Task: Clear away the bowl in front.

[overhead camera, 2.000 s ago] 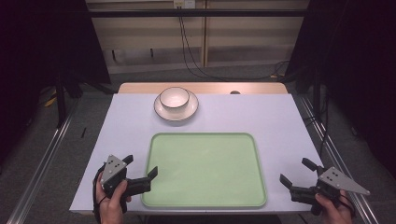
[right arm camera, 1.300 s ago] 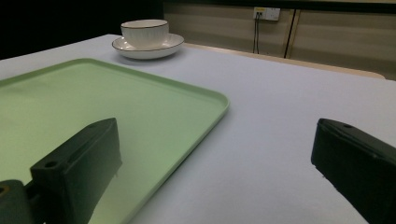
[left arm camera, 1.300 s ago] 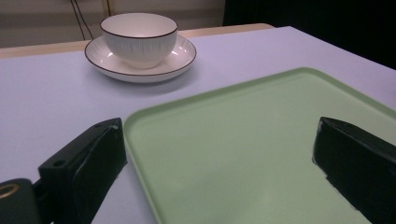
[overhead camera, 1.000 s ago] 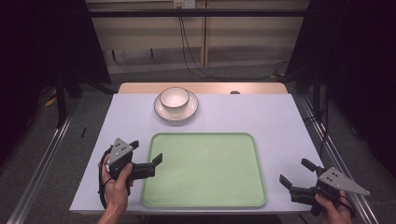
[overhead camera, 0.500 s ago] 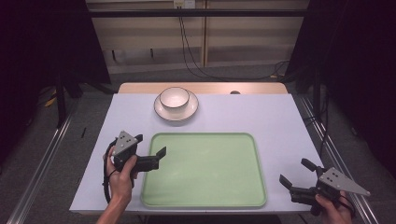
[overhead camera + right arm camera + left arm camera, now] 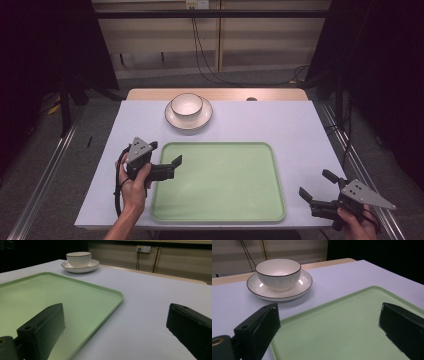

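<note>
- Pale lilac worktop (image 6: 280,125) fills the scene, with dark floor and a beige wall with hanging cables behind it.
- A light green tray (image 6: 220,181) lies flat at the near centre, nothing on it.
- Beyond the tray's far left corner, a white bowl (image 6: 187,105) with a dark rim sits in a matching saucer (image 6: 188,120) (the bowl's outside is finely ribbed).
- Left gripper (image 6: 165,160), held in a hand (image 6: 134,186), hovers over the tray's left edge, fingers released and wide apart, pointing toward the bowl.
- Right gripper (image 6: 315,186) rests low at the near right corner, just beside the tray, fingers also spread, grasping nothing.
</note>
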The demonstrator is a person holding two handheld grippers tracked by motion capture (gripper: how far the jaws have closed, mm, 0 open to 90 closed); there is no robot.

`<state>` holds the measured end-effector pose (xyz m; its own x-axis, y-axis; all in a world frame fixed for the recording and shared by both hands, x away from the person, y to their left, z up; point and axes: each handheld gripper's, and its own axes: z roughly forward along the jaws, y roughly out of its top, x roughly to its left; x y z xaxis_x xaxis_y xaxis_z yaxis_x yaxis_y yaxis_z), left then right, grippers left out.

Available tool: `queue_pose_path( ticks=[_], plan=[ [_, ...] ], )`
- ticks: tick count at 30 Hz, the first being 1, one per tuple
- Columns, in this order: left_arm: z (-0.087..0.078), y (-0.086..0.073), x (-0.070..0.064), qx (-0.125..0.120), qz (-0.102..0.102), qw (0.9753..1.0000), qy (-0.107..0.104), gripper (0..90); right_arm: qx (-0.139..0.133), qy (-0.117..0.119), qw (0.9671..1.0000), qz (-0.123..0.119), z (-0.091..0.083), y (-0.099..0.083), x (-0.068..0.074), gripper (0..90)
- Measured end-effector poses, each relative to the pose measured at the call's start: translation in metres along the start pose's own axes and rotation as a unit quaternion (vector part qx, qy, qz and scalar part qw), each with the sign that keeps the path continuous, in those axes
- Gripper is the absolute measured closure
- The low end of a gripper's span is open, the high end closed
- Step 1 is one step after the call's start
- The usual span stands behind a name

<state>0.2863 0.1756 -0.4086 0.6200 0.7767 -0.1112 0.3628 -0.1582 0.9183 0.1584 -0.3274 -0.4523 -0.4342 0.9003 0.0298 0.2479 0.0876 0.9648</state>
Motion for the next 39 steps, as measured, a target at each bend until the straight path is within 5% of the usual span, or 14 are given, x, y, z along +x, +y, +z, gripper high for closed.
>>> queue_pose_path(
  ticks=[20, 27, 39],
  plan=[
    [0.030, 0.023, 0.006, 0.005, 0.010, 0.9998, -0.016, 3.3, -0.001, 0.005, 1.0000, -0.002, 0.000, 0.000, 0.000, 1.5],
    [0.043, 0.033, 0.014, -0.001, 0.032, 0.9994, -0.013, 4.3, 0.000, 0.006, 1.0000, -0.005, 0.000, 0.000, 0.000, 1.5],
    [0.066, 0.046, 0.030, 0.007, 0.025, 0.9995, -0.016, 4.2, 0.000, 0.008, 1.0000, -0.004, 0.000, 0.000, 0.000, 1.6]
  ],
)
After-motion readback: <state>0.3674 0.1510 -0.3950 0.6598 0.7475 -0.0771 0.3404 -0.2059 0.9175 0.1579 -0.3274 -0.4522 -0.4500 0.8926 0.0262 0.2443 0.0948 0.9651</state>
